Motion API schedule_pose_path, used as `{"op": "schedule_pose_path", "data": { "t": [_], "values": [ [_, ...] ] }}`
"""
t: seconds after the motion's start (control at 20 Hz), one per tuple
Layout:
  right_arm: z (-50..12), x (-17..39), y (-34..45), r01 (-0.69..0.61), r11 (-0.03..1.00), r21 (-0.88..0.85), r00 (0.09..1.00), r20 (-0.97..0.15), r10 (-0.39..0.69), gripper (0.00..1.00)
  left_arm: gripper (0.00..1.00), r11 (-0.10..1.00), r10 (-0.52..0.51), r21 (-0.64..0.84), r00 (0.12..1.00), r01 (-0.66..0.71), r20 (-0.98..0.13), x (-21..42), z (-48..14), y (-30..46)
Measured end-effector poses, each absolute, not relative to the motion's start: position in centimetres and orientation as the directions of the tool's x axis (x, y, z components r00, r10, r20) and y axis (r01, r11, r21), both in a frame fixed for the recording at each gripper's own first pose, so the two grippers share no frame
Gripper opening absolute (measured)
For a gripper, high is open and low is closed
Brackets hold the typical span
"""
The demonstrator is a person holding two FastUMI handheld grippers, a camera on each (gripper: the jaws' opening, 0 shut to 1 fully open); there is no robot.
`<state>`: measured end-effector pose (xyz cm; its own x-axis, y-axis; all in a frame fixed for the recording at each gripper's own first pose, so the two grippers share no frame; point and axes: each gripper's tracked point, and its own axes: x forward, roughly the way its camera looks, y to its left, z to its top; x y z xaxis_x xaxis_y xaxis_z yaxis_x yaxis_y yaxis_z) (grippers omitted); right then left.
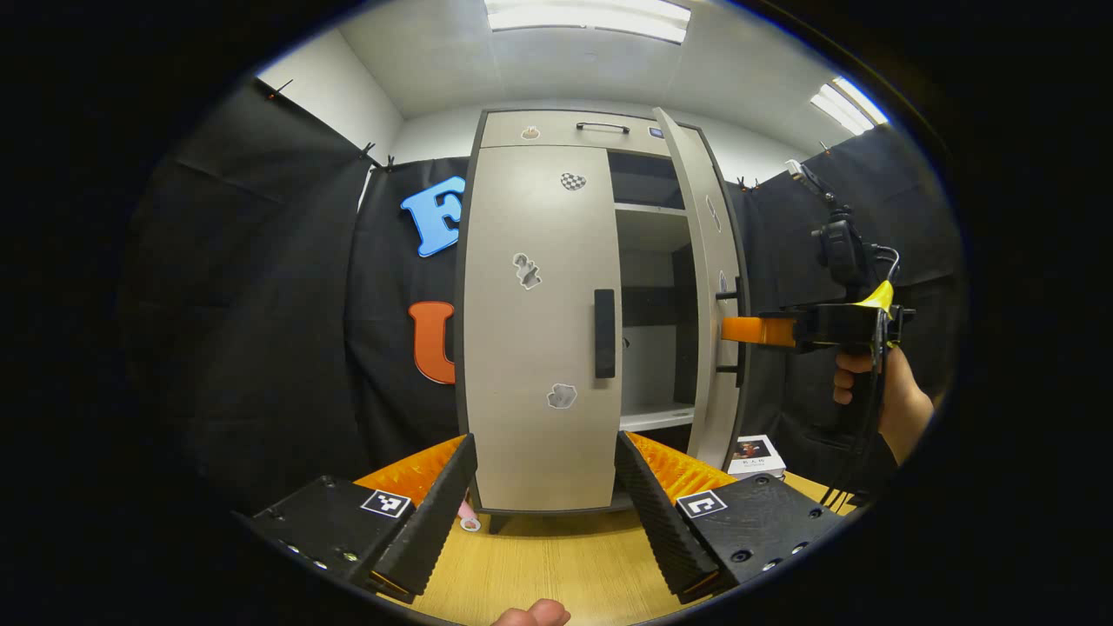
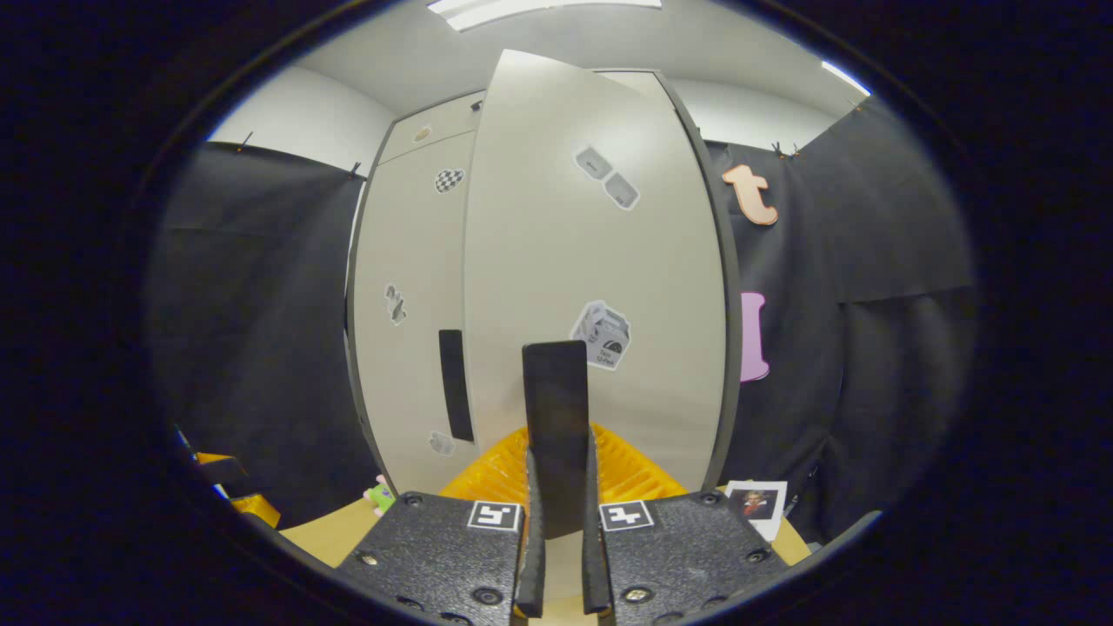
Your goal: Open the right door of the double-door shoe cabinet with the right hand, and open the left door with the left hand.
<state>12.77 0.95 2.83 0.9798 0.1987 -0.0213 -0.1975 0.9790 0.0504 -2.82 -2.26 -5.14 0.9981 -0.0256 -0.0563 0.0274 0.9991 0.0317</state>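
Fingers of the right gripper (image 2: 556, 556) are seen clamped on the right door's handle (image 2: 555, 409), with the right door (image 2: 600, 261) swung partly open. Fingers of the left gripper (image 1: 546, 513) are held wide apart, empty, before the closed left door (image 1: 530, 330). Two stiff hinged doors are counted on one shoe cabinet (image 1: 565, 129) on the tabletop (image 1: 556, 556); the left handle (image 1: 604, 334) is judged the place to grip.

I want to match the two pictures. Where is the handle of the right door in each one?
Left gripper view: right door handle, right of centre, on the swung-open door, at the right gripper.
Right gripper view: handle, low centre, between the fingers.
Shared landmark: checkered sticker.
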Motion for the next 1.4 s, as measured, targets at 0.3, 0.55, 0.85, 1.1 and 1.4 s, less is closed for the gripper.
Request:
{"op": "schedule_pose_path", "data": {
  "t": [0.3, 0.55, 0.85, 1.1, 1.4],
  "values": [
    [2.9, 10.2, -3.1, -0.177, 0.983, 0.039, 0.984, -0.022, 0.178, 0.20, 0.95, 0.998, -0.059, 0.032, 0.997, 0.061, -0.057, -2.8, -5.5, -4.6],
    [2.8, 8.6, -7.5, -0.095, 0.995, 0.012, 0.995, -0.016, 0.095, 0.19, 0.95, 0.996, -0.090, 0.016, 0.996, 0.091, -0.025, -2.7, -4.8, -6.3],
    [2.6, 8.0, -13.0, 0.017, 1.000, -0.008, 1.000, -0.003, -0.017, 0.07, 0.95, 0.992, -0.127, 0.010, 0.992, 0.127, -0.003, -2.4, -4.4, -8.3],
    [2.4, 8.2, -16.1, 0.057, 0.997, 0.052, 0.998, 0.011, -0.058, 0.04, 0.95, 0.989, -0.145, 0.011, 0.989, 0.145, 0.022, -2.7, -4.3, -9.1],
    [2.6, 7.0, -16.3, 0.069, 0.998, -0.002, 0.997, 0.033, -0.068, 0.04, 0.95, 0.992, -0.128, 0.001, 0.992, 0.128, 0.024, -3.0, -4.4, -8.6]
  ]
}}
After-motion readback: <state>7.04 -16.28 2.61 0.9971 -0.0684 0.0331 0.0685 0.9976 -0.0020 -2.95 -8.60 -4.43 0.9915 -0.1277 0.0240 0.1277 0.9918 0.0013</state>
